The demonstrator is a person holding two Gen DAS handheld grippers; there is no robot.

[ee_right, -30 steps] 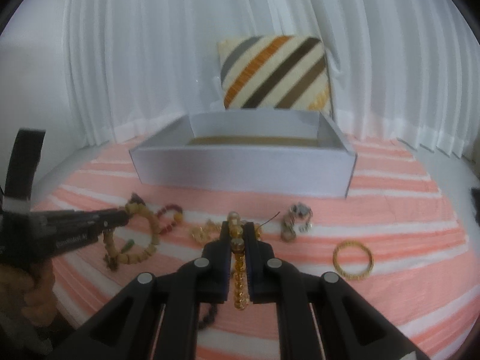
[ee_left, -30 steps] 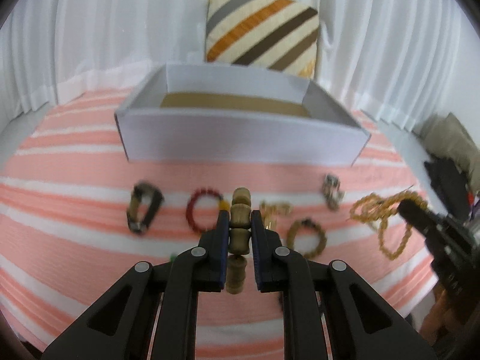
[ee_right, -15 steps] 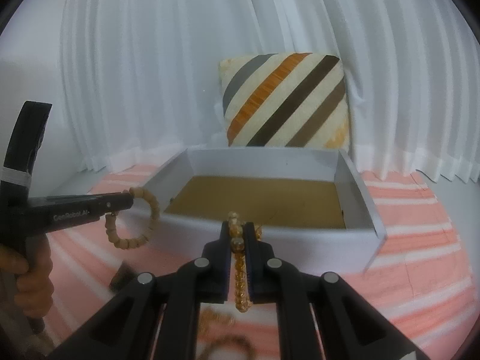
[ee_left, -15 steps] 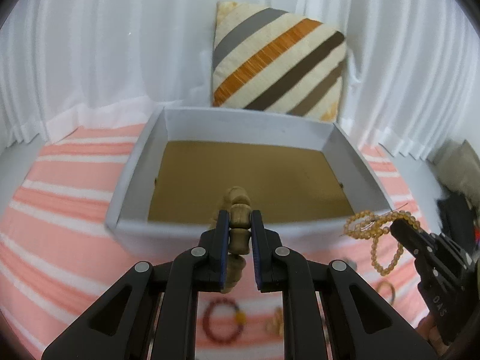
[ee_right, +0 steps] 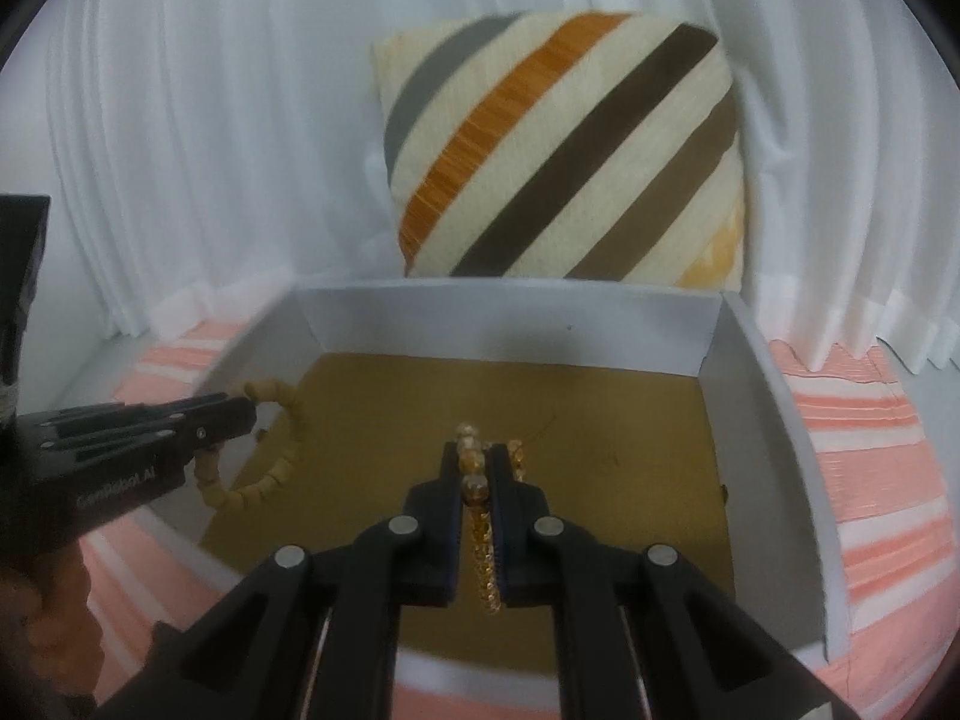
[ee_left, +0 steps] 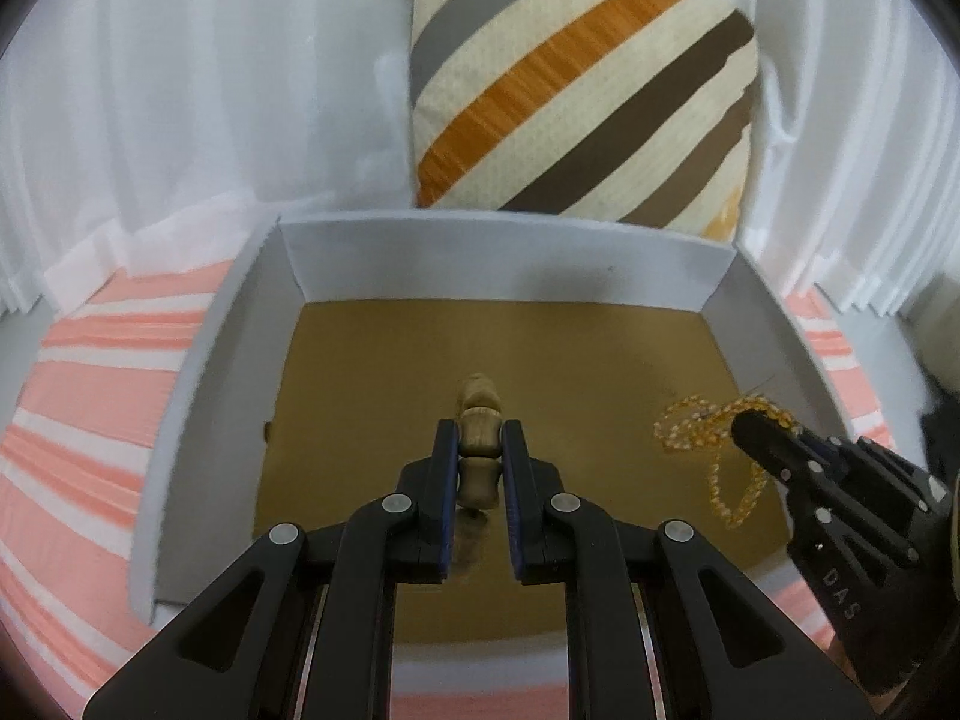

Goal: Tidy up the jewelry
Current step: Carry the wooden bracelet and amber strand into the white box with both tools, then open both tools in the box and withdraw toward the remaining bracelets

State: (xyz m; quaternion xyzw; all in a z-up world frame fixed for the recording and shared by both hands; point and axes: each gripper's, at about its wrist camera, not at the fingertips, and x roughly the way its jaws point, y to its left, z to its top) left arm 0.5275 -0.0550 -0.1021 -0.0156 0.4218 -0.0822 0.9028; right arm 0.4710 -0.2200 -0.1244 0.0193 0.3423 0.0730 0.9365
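- Left gripper (ee_left: 478, 450) clamped on a wooden bead bracelet (ee_left: 478, 462); chunky tan beads pinched between the blue-edged pads, the rest of the loop hanging below the tips.
- From the right wrist view the same bracelet (ee_right: 273, 450) dangles as an open ring off the left gripper (ee_right: 249, 414), at the left inner side of the box, over its floor.
- Right gripper (ee_right: 477, 483) closed on an amber bead strand (ee_right: 483, 546); small glossy beads run between the pads and hang down under them.
- In the left wrist view that strand (ee_left: 714, 438) droops in loops from the right gripper (ee_left: 741, 423), over the right part of the box floor.
- Box (ee_left: 510, 258): white walls, brown cardboard floor. Can't tell whether either piece touches the floor.
- Both grippers are above the box interior, left one to the left, right one to the right, well apart.
- Box sits on a cloth with pink and white stripes (ee_left: 90, 420).
- Striped cushion (ee_right: 564, 156) stands upright just behind the box's far wall, against a white curtain (ee_right: 210, 120).
- A hand (ee_right: 42, 612) shows at the lower left edge of the right wrist view, gripping the left tool's handle.
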